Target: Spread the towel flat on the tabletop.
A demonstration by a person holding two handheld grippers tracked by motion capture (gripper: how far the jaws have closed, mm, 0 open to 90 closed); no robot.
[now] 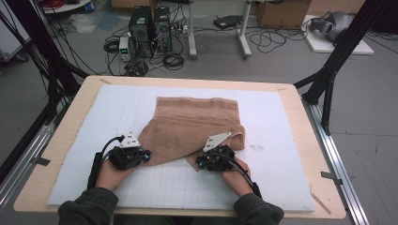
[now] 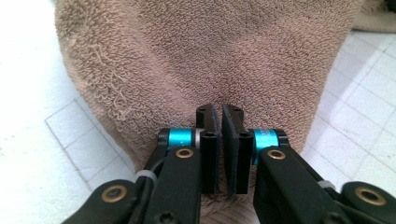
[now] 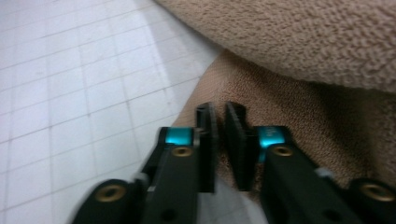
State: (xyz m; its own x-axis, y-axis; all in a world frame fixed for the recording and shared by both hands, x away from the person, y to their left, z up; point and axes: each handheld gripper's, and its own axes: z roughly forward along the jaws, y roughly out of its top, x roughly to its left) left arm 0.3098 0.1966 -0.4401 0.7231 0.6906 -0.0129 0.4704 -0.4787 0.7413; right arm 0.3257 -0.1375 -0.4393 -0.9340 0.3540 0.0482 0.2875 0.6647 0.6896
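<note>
Item: my left gripper (image 2: 219, 140), jaws drawn nearly together with a pinch of cloth between the pads at the near left corner of the towel. My right gripper (image 3: 220, 140) likewise, jaws narrow, nipping the thin flat hem at the towel's near right corner.

Item: one light-brown terry-cloth towel (image 1: 192, 126), partly folded, its far half lying flat with a woven key-pattern band, its near edge drawn to a point toward each gripper. I judge it light, limp and quite unbreakable; the looped pile should grip well and not slip, but the cloth will sag and drag wherever it is unsupported. The corners and hem, as now held, look to me the best hold; a pinch in the middle would only bunch it.

Item: one white gridded mat (image 1: 281, 178) under the towel, bare in front of and to both sides of it, laid on a pale wooden table top (image 1: 61, 140).

Item: beyond the towel's far edge, grey floor with two black computer towers (image 1: 150, 28), coiled cables (image 1: 173, 60), white desk legs (image 1: 244, 33) and black frame struts (image 1: 328, 84).
</note>
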